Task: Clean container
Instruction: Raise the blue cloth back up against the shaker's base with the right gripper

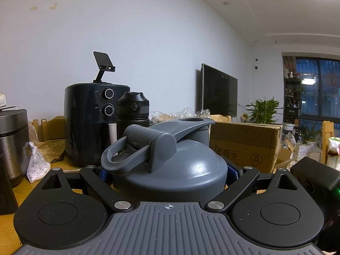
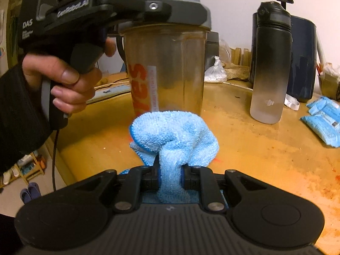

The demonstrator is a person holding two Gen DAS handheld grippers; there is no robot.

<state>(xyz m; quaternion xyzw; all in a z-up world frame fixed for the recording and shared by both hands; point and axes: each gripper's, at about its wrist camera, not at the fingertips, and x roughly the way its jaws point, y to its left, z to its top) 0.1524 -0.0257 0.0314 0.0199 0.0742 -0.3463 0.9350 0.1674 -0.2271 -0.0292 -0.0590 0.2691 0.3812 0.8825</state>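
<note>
A shaker bottle with a cloudy clear body, orange lettering and a grey lid stands upright on the yellow table. My left gripper is shut on the lid, its blue pads pressing both sides. In the right wrist view the left gripper clamps the lid from the left, and a person's hand holds its handle. My right gripper is shut on a light blue microfibre cloth. The cloth bunches up in front of the bottle's base; I cannot tell whether it touches.
A black-to-clear gradient bottle stands to the right of the shaker, with a dark air fryer behind it. Blue packets lie at the right edge. A white bag, a cardboard box and a steel cooker crowd the back.
</note>
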